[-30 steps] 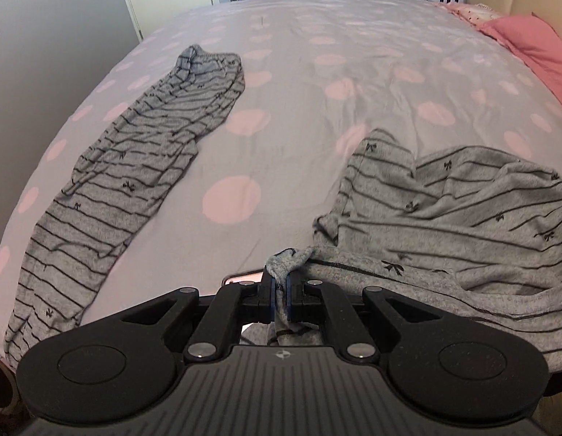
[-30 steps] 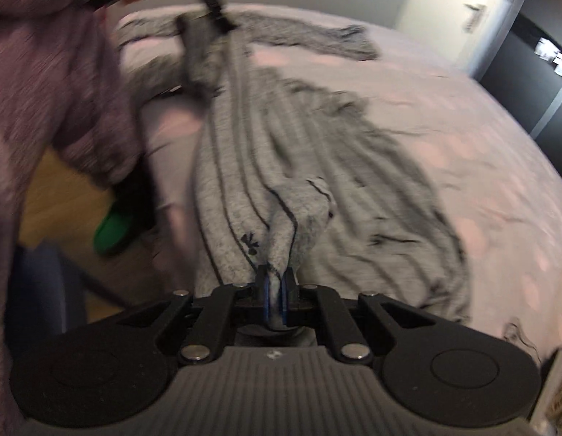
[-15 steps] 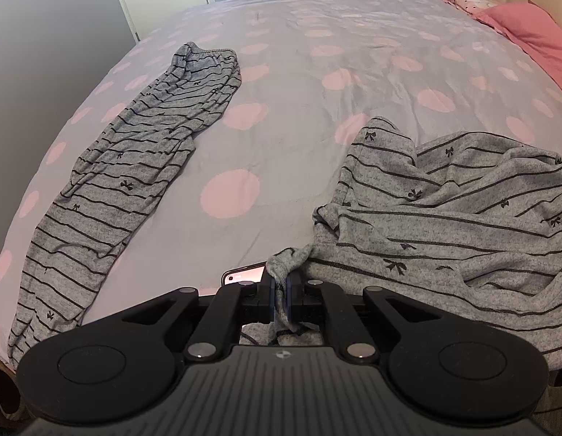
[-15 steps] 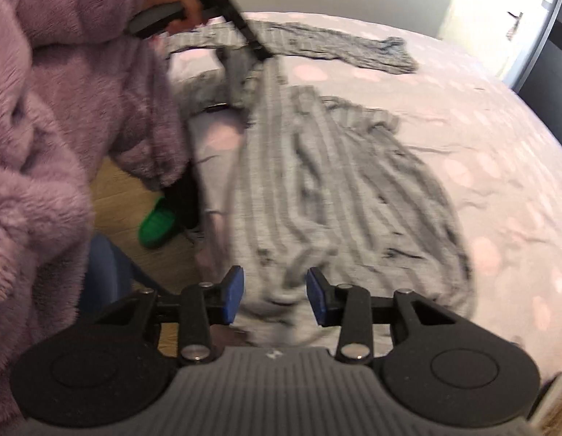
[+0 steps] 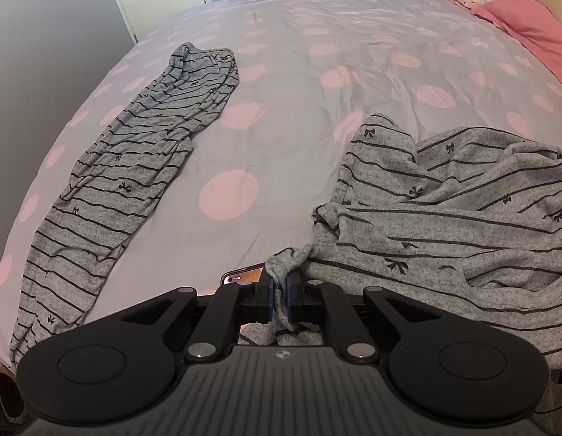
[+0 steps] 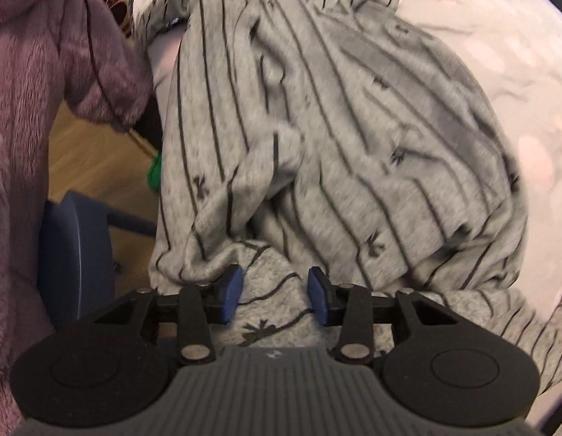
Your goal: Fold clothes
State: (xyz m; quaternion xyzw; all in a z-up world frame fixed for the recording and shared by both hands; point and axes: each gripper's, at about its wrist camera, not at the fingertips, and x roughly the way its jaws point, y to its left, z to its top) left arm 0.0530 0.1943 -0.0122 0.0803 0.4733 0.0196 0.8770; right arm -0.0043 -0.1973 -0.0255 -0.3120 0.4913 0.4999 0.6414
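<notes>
A grey striped top with small black bows lies crumpled on the right of the bed. My left gripper is shut on a bunched corner of it at the bed's near edge. Matching grey striped trousers lie stretched out on the left of the bed. In the right wrist view the same top fills the frame, blurred. My right gripper is open, its blue pads just over the top's near hem, holding nothing.
The bed has a pale cover with pink dots. A phone lies by the left gripper. Pink pillows sit at the far right. The person's purple fleece sleeve and a blue chair stand left of the bed edge.
My right gripper let go of the top and opened, then moved in close over the top's hem. My left gripper stayed shut on the corner and hardly moved.
</notes>
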